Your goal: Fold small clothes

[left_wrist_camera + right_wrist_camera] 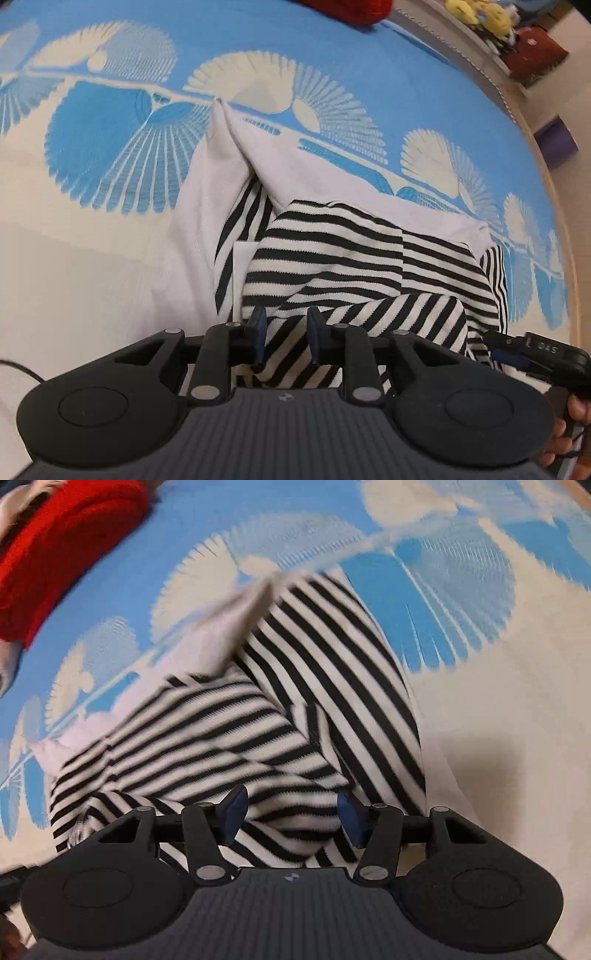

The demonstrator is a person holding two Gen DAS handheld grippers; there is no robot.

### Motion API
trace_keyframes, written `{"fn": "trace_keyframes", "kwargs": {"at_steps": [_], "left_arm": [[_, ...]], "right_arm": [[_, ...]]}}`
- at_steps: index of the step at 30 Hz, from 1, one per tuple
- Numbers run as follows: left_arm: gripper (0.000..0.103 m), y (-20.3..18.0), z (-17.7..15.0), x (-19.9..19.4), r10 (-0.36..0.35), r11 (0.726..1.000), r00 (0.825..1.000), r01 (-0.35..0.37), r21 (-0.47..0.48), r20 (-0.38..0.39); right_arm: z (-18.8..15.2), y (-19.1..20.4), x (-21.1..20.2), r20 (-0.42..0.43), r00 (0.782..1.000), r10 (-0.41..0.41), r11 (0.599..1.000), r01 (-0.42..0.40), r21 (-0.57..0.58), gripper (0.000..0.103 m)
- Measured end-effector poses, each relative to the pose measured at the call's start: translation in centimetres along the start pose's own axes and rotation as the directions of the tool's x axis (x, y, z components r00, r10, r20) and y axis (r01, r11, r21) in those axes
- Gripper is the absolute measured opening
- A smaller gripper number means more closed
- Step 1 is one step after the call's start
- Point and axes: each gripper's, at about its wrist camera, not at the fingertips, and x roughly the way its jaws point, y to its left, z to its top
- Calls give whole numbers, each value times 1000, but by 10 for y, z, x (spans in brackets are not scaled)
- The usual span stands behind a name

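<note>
A small black-and-white striped garment (354, 251) with pale lilac panels lies partly folded on a blue and cream bedspread (110, 129). My left gripper (287, 328) points steeply down at its near edge, its blue pads closed on a bunched fold of striped cloth. In the right wrist view the same garment (295, 701) looks blurred. My right gripper (292, 814) stands open above it, with striped cloth lying loose between the wide-set pads. In the left wrist view the right gripper's tip (509, 350) is at the garment's right edge.
A red cloth (62, 550) lies at the far side of the bed, also seen as the red cloth (351, 9). Beyond the bed's right edge are a shelf with yellow soft toys (480, 16) and a purple box (554, 144). A person's hand (576, 417) holds the right gripper.
</note>
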Motion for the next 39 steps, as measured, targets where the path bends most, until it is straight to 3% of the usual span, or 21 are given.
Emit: {"fn": "trace_keyframes", "kwargs": {"at_steps": [3,5,7,8,10,13,16,19,21,23,25,27,28,29,30,31,33,36,38,39], "left_arm": [[27,6,-13,17,55,997,995,-51,50,-84],[27,7,-22,12,81,994,993,-74,75,-87],[28,-8,-28,-28,70,986,997,-73,151,23],[35,-18,-34,-59,41,978,993,-62,199,109],[50,-30,-50,-115,-3,966,971,-59,252,240],[51,-44,-82,-186,-64,949,927,-58,311,370],[51,-50,-131,-243,-111,937,882,-60,344,458],[53,-51,-187,-283,-175,928,836,-36,370,521],[53,-54,-221,-302,-223,918,814,-10,396,537],[53,-55,-250,-314,-245,914,796,-1,406,553],[53,-53,-274,-322,-256,913,789,7,408,559],[53,-47,-290,-322,-264,913,787,18,407,557],[53,-43,-298,-318,-262,913,788,14,409,557],[53,-38,-304,-312,-257,913,790,10,407,557],[53,-31,-310,-301,-244,918,796,5,397,553],[53,-24,-314,-289,-224,926,806,0,378,548],[53,-4,-319,-257,-163,951,833,-9,308,528],[53,26,-321,-206,-90,984,872,2,181,480],[53,36,-314,-172,4,994,923,-47,102,384],[53,39,-310,-160,30,994,937,-63,85,349]], "right_arm": [[-4,-6,13,-44,994,-97,995,97,-7,57],[-6,-13,-2,-29,997,-74,996,75,48,56],[-8,-13,-39,60,998,-6,997,1,81,55],[-11,-11,-61,125,991,35,997,-44,67,55],[-28,-9,-119,288,954,86,996,-90,3,56],[-64,-19,-185,451,887,97,995,-84,-47,58],[-120,-40,-229,529,834,157,987,-113,-114,63],[-181,-60,-245,562,817,129,986,-46,-159,65],[-216,-69,-242,554,831,50,984,54,-169,65],[-239,-76,-243,548,836,26,984,75,-162,65],[-262,-86,-252,590,806,42,983,72,-168,65],[-283,-97,-248,635,772,31,977,110,-181,65],[-288,-102,-242,620,785,-2,976,137,-170,65],[-286,-104,-237,549,834,-59,978,158,-134,63],[-282,-106,-238,506,861,-53,986,126,-110,61],[-281,-108,-244,498,867,-15,993,73,-98,60],[-282,-113,-248,510,859,45,995,9,-102,64],[-292,-124,-218,515,856,37,989,43,-143,66],[-280,-123,-188,405,913,-55,983,121,-140,60],[-274,-124,-184,408,912,-51,986,111,-123,56]]}}
